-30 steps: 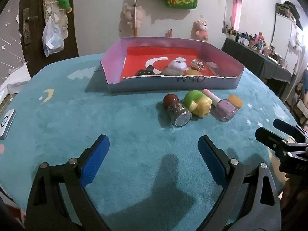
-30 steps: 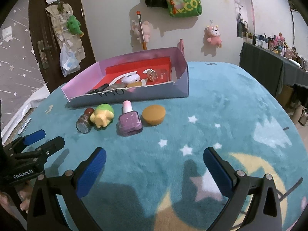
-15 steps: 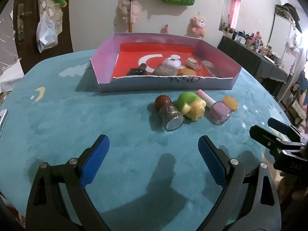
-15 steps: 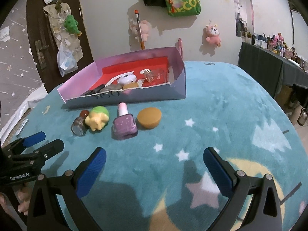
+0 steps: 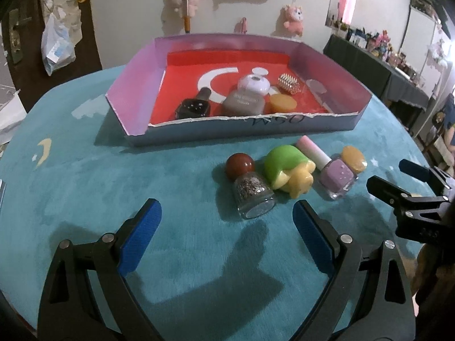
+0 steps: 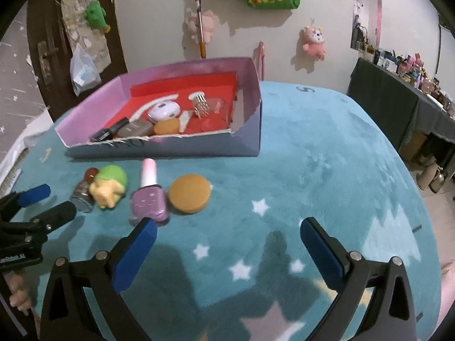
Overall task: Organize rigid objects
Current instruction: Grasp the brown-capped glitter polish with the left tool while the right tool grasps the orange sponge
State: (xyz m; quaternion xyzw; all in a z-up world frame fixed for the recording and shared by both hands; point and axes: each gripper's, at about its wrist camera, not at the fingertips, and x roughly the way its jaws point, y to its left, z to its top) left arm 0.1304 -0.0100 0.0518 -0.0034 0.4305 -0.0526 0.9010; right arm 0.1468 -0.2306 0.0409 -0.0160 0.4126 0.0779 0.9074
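Four small items lie in a row on the teal cloth before the box: a glitter bottle with a brown round cap (image 5: 251, 190) (image 6: 82, 190), a green and yellow toy (image 5: 287, 170) (image 6: 109, 184), a lilac nail polish bottle (image 5: 331, 170) (image 6: 149, 196) and an orange disc (image 5: 353, 159) (image 6: 189, 189). The purple box with a red floor (image 5: 133, 91) (image 6: 250, 130) holds several more small items. My left gripper (image 5: 227, 221) is open and empty, just short of the glitter bottle. My right gripper (image 6: 227, 233) is open and empty, its left pad beside the lilac bottle's base.
The round table's edge curves close on the right (image 6: 412, 199). A dark side table crowded with small things (image 6: 403, 93) stands against the right wall. Plush toys and a bag hang on the wall behind. A door (image 6: 54, 51) is at the back left.
Both grippers have moved forward toward the row of items, which now sits larger and lower in each view. Their jaws stay equally wide.
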